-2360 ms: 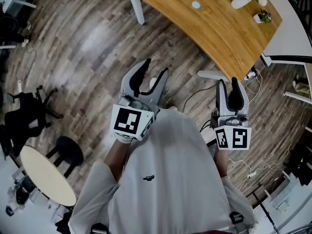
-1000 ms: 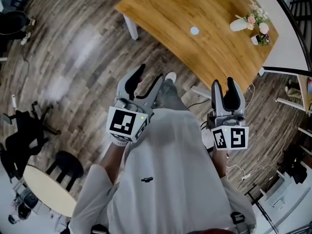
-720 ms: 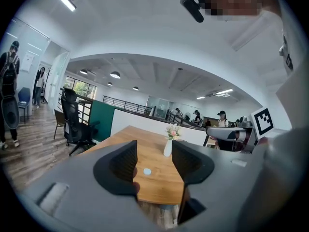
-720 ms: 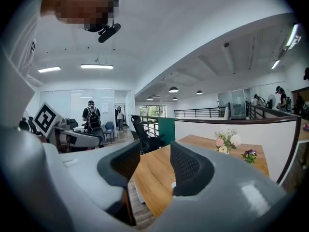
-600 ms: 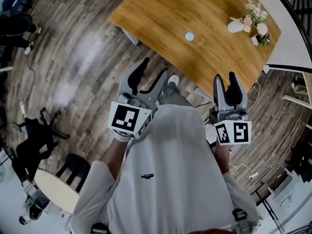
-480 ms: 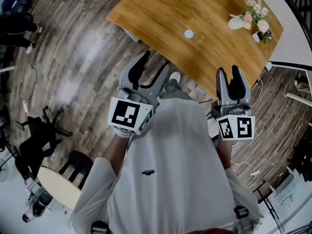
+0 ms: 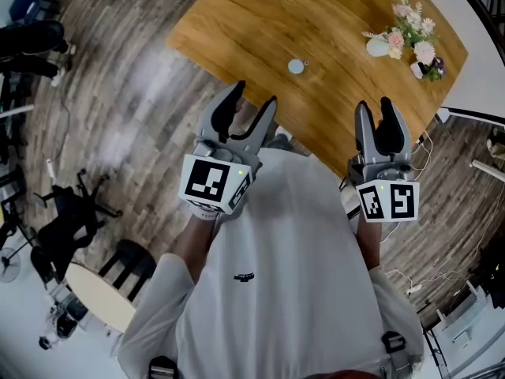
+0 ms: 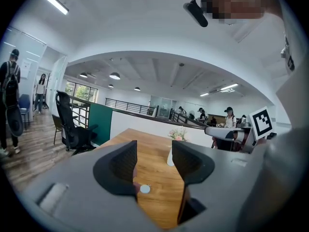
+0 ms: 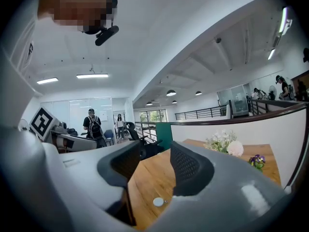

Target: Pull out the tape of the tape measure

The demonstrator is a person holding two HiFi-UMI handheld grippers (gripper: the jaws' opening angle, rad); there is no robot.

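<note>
The tape measure (image 7: 296,66) is a small round white disc lying on the wooden table (image 7: 260,22). In the left gripper view the tape measure (image 8: 145,189) shows low between the jaws, and in the right gripper view the tape measure (image 9: 158,202) lies on the tabletop ahead. My left gripper (image 7: 254,97) is held at the table's near edge, short of the disc, open and empty. My right gripper (image 7: 374,105) hovers over the table's near right edge, also open with nothing between its jaws.
A white vase of flowers (image 7: 394,39) and a small plant pot (image 7: 418,69) stand at the table's far right. A black office chair (image 7: 71,212) and a round stool (image 7: 102,294) are on the floor to the left. Cables (image 7: 410,156) lie right.
The person has walked toward the table. It has come closer in the head view, and both grippers now reach its near edge, their jaws as before.
</note>
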